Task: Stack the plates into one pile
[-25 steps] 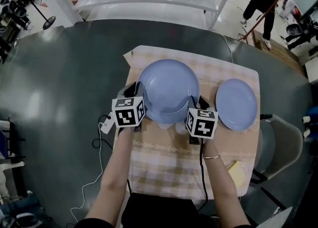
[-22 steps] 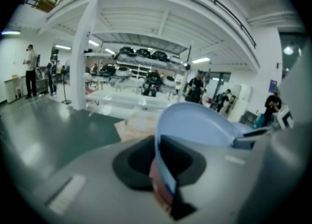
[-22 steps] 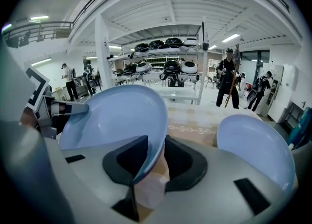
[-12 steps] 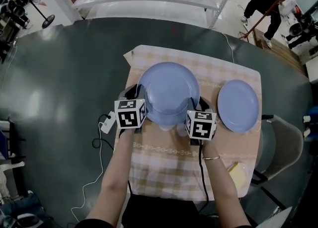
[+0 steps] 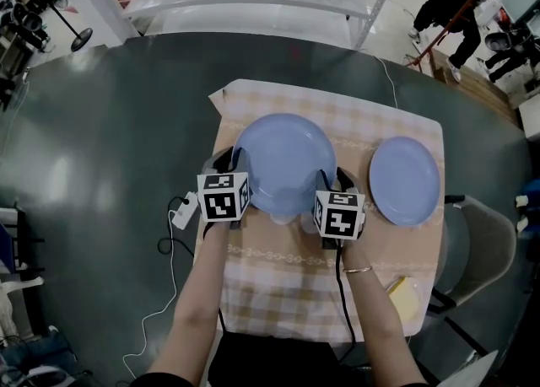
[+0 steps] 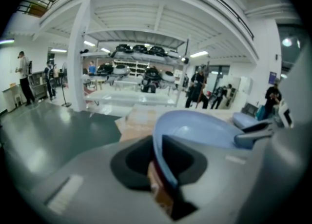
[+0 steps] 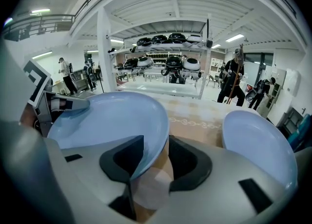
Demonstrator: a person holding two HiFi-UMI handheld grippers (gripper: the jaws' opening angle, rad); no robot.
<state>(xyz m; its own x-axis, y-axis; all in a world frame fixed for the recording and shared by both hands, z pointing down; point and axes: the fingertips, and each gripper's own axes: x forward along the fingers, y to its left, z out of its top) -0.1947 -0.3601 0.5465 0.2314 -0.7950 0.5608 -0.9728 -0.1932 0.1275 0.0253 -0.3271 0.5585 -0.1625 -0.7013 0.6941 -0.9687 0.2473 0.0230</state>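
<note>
Now: my left tool [image 5: 235, 163] and right tool [image 5: 329, 180], jaws just opening, both loose about the near rim of the large plate [image 5: 285, 158]. It sits on the table [image 5: 126, 124]; the small plate [image 5: 405, 180] lies apart at right, unstacked.

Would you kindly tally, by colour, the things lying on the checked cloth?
Blue: 2, large plate and small plate
Yellow: 1, pad
Total: 3
</note>
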